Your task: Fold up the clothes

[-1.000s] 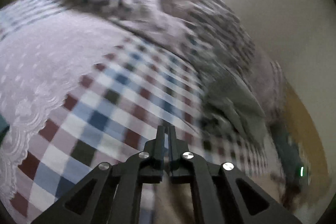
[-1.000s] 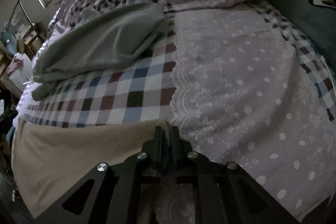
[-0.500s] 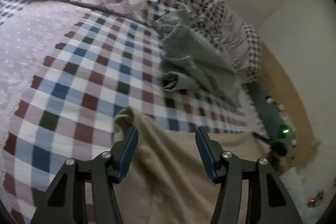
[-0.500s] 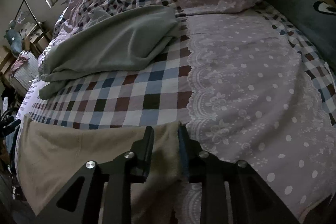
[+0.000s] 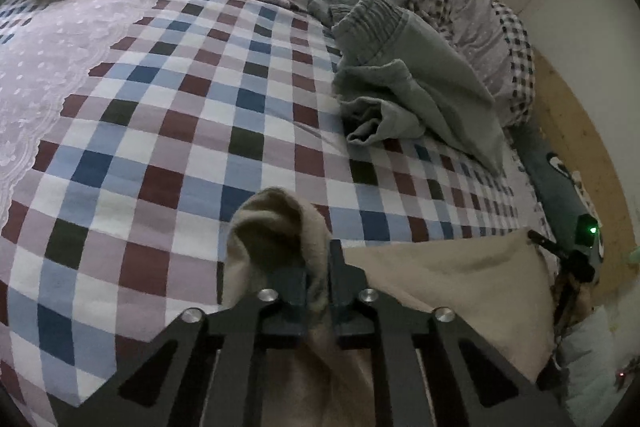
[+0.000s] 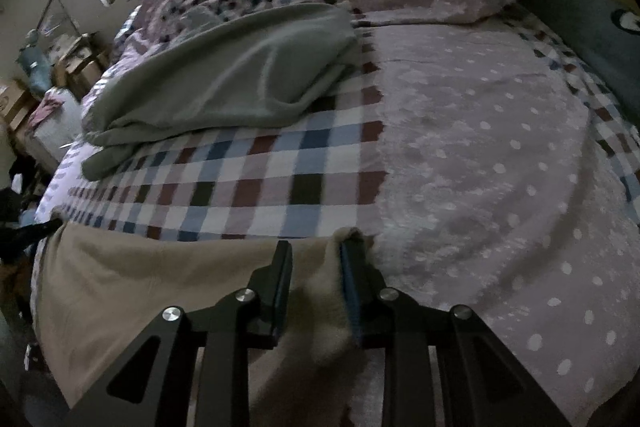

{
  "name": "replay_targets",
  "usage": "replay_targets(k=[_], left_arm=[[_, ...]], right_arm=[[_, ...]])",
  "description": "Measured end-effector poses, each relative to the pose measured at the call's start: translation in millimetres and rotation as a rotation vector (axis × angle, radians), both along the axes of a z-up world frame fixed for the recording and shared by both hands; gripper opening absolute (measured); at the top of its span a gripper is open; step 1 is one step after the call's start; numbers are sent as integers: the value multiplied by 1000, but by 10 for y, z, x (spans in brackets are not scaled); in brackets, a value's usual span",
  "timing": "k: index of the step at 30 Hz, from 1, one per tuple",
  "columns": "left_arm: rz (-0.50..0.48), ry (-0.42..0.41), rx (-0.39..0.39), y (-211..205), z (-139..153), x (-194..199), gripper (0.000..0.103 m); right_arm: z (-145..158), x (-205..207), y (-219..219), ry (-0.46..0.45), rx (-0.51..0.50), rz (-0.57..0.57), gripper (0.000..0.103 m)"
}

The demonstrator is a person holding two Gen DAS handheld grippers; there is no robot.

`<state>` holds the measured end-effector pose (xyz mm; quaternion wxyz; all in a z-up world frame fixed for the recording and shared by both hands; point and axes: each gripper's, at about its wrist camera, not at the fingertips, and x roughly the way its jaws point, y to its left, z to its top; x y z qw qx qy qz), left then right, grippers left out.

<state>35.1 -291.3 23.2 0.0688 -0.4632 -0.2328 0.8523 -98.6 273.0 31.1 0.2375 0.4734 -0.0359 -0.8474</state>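
Two grippers work one beige garment point(image 5: 448, 275) laid along the near edge of a bed covered by a checked sheet point(image 5: 192, 131). In the left wrist view the left gripper point(image 5: 318, 267) has its fingers pressed together on a corner of that beige cloth, which bunches up in a rounded hump just ahead of and to the left of the fingertips; the rest of the garment spreads flat to the right of the fingers. In the right wrist view the right gripper point(image 6: 316, 251) stands with its fingers parted, the other corner of the beige garment point(image 6: 160, 267) lying between them, its edge curling against the right finger; whether the pads press it I cannot tell. Well ahead of both pairs of fingers lies a crumpled grey-green garment point(image 5: 416, 87) on the checks, and to the right of the right fingers spreads a lilac dotted lace panel point(image 6: 480, 167)
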Motion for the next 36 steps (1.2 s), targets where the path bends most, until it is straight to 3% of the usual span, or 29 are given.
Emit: replay_targets(k=[1,3,5,13,19,23,24,27,28,30,31,32,36], left_arm=[[6,16,9,-12,11,9,4],[37,58,44,-77,40,35,4],[84,94,84,-178,70,78,3],[173,239,177,-364,255,173,2],[253,225,186,-465,87,100,2],[248,210,138,-432,50,72,2],[250,190,125,-424,-6,58,2],[260,140,99,-404,-134,24,5],[268,134,98,-410,-146,26,7],[306,164,119,-493,-75,100,33],[337,184,124,-542,-18,160,62],[375,213,129,-595,56,253,80],[460,300,147,-730,302,665,85]], right_arm=[[-1,4,-30,3,-6,16,25],[-13,9,-83,13,-1,30,5],[-2,-1,-66,30,-5,10,2],[295,36,102,141,-14,-64,1],[202,0,59,168,52,-100,1],[121,-29,13,184,96,-116,1],[31,-61,-4,153,115,-114,1],[-34,-81,45,120,113,-131,7],[2,-67,82,128,110,-147,14],[108,12,181,154,116,-186,33],[167,64,231,169,118,-206,48],[260,149,295,198,119,-235,49],[595,487,367,290,139,-284,49]])
